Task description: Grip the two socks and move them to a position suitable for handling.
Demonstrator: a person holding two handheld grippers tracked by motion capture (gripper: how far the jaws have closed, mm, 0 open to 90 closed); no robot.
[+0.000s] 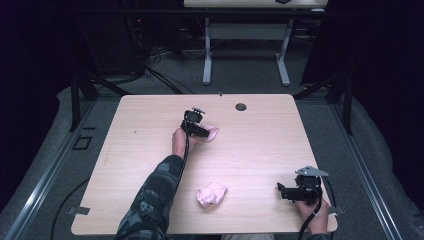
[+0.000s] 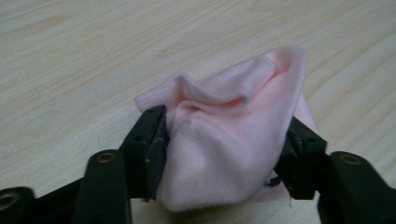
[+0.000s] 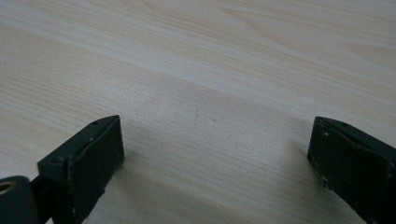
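Note:
A pink cloth (image 1: 212,133) lies bunched on the wooden table (image 1: 260,145), left of its middle. My left gripper (image 1: 202,131) is closed around this cloth (image 2: 229,140), one black jaw pressing into each side of the bundle, which rests on the tabletop. A second crumpled pink cloth (image 1: 211,194) sits near the front edge, apart from both grippers. At the front right corner my right gripper (image 1: 281,190) points left. Its jaws stand wide apart in the right gripper view (image 3: 215,154), with only bare wood between them.
A dark round cable hole (image 1: 241,106) sits near the table's far edge. Beyond the table are a grey carpeted floor, loose cables (image 1: 150,65) and the white legs of another desk (image 1: 207,55). Black frame posts stand at both sides.

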